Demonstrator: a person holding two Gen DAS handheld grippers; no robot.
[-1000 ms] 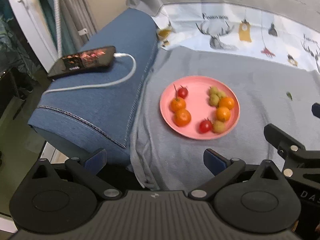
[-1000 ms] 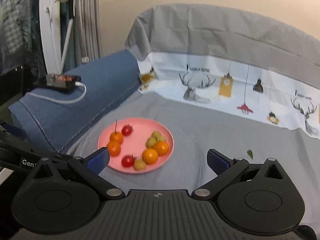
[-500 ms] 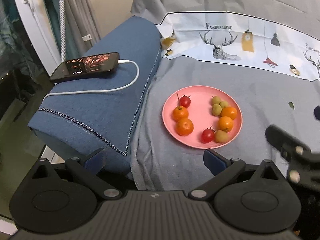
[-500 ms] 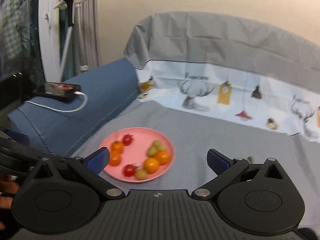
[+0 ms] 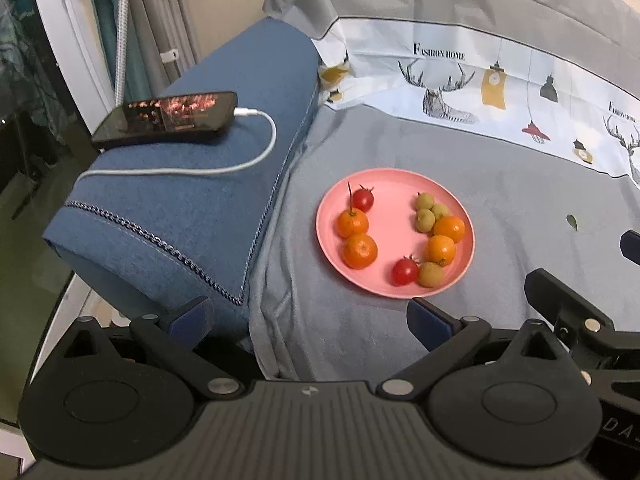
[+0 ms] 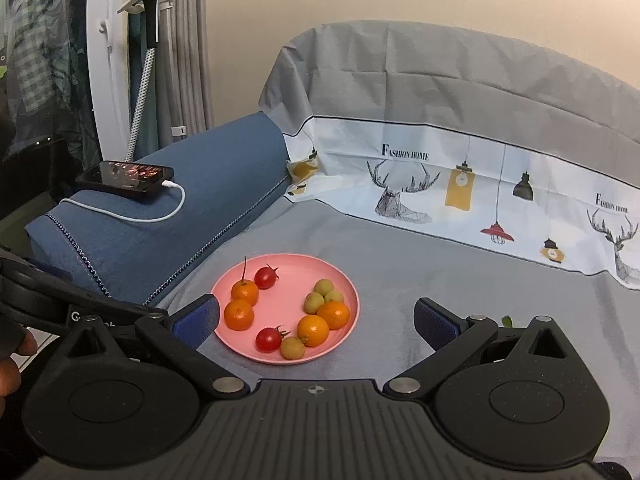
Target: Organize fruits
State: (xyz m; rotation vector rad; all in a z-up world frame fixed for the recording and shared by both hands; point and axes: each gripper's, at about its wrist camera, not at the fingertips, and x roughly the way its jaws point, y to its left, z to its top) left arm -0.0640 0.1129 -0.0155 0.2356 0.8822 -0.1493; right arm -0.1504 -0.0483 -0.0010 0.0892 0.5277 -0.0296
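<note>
My left tool (image 5: 308, 316) hangs with its blue pads spread wide and nothing between them, and my right tool (image 6: 316, 320) is spread the same way, empty too. The pink plate (image 5: 384, 216) lies on the grey sofa cover (image 5: 520, 200), just ahead of both tools. On the plate, toward 9 o'clock, two oranges (image 5: 352, 223) sit touching, the farther one with a long stem, and a red cherry tomato (image 5: 363, 199) rests just beyond them at about 11 o'clock. Toward 3 o'clock two more oranges (image 5: 449, 229) touch each other, with three small green fruits (image 5: 425, 219) bunched just behind them at 1 o'clock. At 6 o'clock a second cherry tomato (image 5: 405, 272) lies against one more green fruit (image 5: 431, 274). In the right wrist view the plate's near rim (image 6: 256, 354) sits between my pads. A small green leaf (image 5: 572, 222) lies on the cover off at 3 o'clock, well apart from the plate. At 10 o'clock a phone (image 5: 164, 118) with its white cable (image 5: 256, 160) rests on the blue armrest (image 5: 192, 200)
</note>
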